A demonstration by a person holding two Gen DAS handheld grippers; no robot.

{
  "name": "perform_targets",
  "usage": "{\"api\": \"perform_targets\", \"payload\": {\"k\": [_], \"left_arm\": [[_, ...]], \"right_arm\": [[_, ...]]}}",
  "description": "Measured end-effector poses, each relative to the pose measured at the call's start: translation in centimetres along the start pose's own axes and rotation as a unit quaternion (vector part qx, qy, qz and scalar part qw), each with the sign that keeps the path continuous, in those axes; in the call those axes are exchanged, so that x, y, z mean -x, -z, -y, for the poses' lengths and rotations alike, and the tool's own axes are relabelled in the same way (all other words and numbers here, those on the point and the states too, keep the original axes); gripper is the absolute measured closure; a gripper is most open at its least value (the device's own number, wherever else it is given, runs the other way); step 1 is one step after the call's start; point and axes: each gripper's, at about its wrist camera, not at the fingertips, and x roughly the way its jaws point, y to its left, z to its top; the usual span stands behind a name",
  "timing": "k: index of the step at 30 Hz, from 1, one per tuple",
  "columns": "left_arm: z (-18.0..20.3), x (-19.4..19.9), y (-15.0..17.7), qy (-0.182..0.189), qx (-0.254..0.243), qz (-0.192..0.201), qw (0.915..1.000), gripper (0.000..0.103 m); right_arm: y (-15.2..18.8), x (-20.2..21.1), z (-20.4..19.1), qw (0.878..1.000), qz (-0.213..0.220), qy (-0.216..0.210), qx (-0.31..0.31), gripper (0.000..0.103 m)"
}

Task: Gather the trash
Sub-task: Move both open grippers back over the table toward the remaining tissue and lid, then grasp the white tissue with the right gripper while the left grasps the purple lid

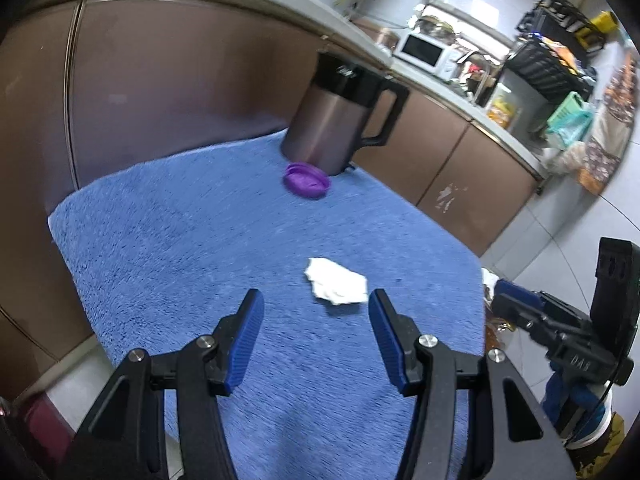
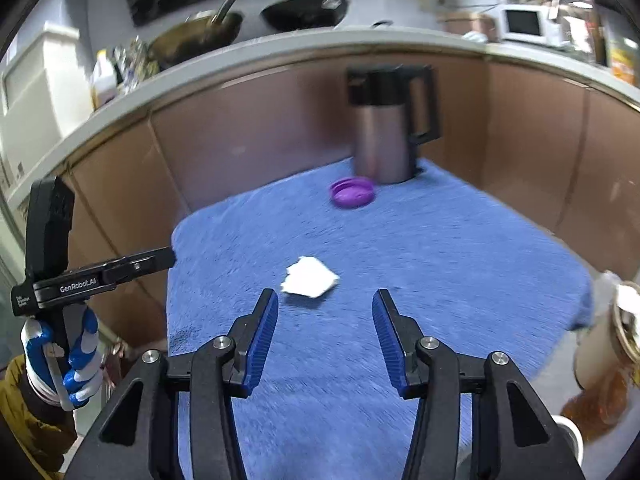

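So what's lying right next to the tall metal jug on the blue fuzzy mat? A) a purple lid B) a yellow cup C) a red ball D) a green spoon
A: a purple lid lies flat on the blue mat right at the foot of the metal jug, while the white crumpled paper lies farther off, nearer the tongs.

Brown cabinet fronts (image 2: 248, 148) ran beneath a pale countertop (image 2: 280, 46) — pans (image 2: 304, 12) sat on it, a white microwave (image 1: 424, 53) stood farther along. The floor (image 1: 576, 220) was pale grey tile.
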Motion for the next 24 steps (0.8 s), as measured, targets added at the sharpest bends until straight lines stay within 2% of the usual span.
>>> {"api": "perform_targets", "payload": {"k": [4,8,15,20,24], "left_arm": [[-1.4,-2.2,-0.7,-0.014,0.006,-0.013,0.9998,0.051],[-2.4,-4.7,-2.3,-0.024,0.007,-0.026,0.9994,0.051],[-2.1,-11.2,-7.1,-0.038,-0.022,-0.05,0.9978,0.051],[-1.8,-17.6,-10.8,-0.039,-0.025,-0.075,0.9961,0.051],[-1.5,-23.1,-12.7,-0.061,-0.031,-0.098,0.9928,0.051]], "right_arm": [[-0.6,-5.4,-1.2,0.999,-0.028,-0.032,0.024,0.049],[-1.1,-10.4,-1.4,0.997,-0.058,-0.046,0.033,0.048],[-1.6,-17.9,0.4,0.992,-0.109,-0.053,0.023,0.048],[-1.1,-19.7,0.6,0.989,-0.131,-0.058,0.043,0.055],[-0.7,-19.5,0.4,0.989,-0.119,-0.059,0.059,0.059]]}}
